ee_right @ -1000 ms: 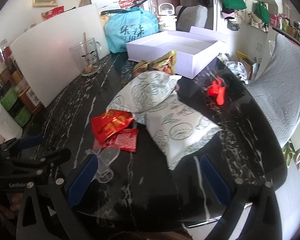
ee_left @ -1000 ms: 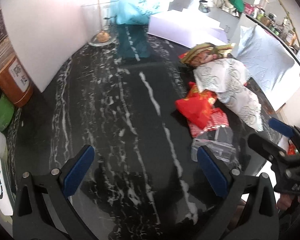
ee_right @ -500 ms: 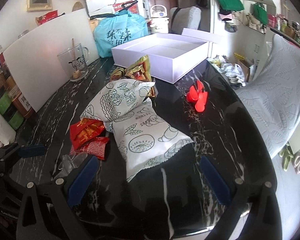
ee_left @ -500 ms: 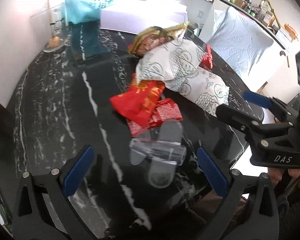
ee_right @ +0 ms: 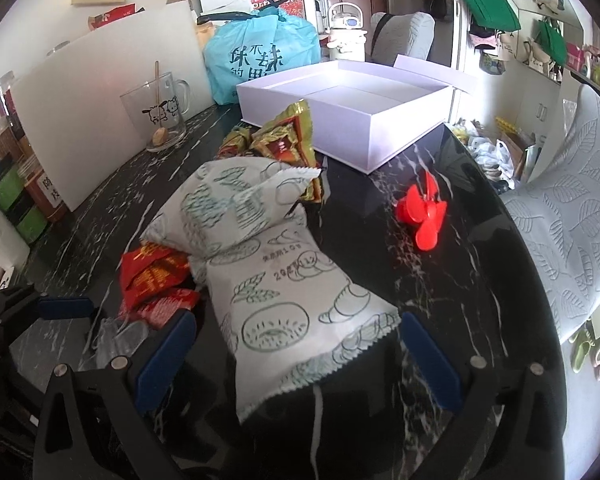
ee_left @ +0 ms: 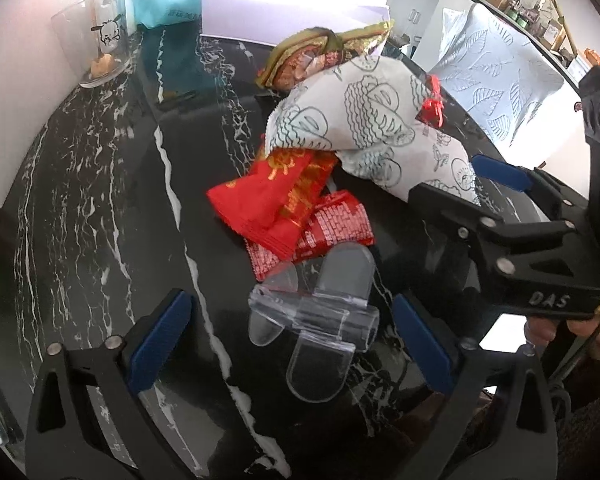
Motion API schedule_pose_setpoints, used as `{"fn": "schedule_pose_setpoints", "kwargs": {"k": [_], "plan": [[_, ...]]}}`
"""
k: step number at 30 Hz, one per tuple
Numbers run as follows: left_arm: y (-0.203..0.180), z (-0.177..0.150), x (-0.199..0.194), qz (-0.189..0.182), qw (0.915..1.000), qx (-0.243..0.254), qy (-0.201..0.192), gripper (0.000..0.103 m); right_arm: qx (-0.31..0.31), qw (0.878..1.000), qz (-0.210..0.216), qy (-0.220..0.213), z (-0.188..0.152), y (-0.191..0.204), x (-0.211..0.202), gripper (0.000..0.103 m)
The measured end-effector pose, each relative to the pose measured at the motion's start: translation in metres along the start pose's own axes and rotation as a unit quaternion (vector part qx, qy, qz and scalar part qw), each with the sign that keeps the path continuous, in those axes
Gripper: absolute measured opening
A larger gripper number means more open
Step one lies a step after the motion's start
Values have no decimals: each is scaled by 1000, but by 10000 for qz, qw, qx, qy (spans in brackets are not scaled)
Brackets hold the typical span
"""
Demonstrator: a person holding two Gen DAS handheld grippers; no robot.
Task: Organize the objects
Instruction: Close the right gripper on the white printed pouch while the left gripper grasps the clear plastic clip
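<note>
On the dark tabletop the white box stands open at the far edge, likely the bin. The white bag sprawls between the wide right tongs. The left tongs, just narrowing, flank the clear clip; red packets crowd it.

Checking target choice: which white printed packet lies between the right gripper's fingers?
The lower white packet with the kiwi print; the other white packet lies farther off, partly on top of it.
</note>
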State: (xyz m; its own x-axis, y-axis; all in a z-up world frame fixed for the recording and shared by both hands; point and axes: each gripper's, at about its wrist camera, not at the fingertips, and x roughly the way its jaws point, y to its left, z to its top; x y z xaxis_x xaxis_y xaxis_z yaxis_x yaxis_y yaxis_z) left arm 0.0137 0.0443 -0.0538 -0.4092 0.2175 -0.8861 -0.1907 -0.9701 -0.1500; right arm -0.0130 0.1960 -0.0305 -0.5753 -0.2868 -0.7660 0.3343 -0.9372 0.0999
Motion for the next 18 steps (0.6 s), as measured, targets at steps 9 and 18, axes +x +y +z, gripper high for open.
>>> {"fn": "schedule_pose_setpoints", "kwargs": {"k": [9, 18], "plan": [[11, 5, -5, -45, 9998, -88, -186, 65, 9, 9998, -146, -123, 4, 1, -2, 103], [20, 4, -6, -42, 9999, 45, -111, 62, -326, 9986, -415, 44, 11, 11, 13, 103]]}}
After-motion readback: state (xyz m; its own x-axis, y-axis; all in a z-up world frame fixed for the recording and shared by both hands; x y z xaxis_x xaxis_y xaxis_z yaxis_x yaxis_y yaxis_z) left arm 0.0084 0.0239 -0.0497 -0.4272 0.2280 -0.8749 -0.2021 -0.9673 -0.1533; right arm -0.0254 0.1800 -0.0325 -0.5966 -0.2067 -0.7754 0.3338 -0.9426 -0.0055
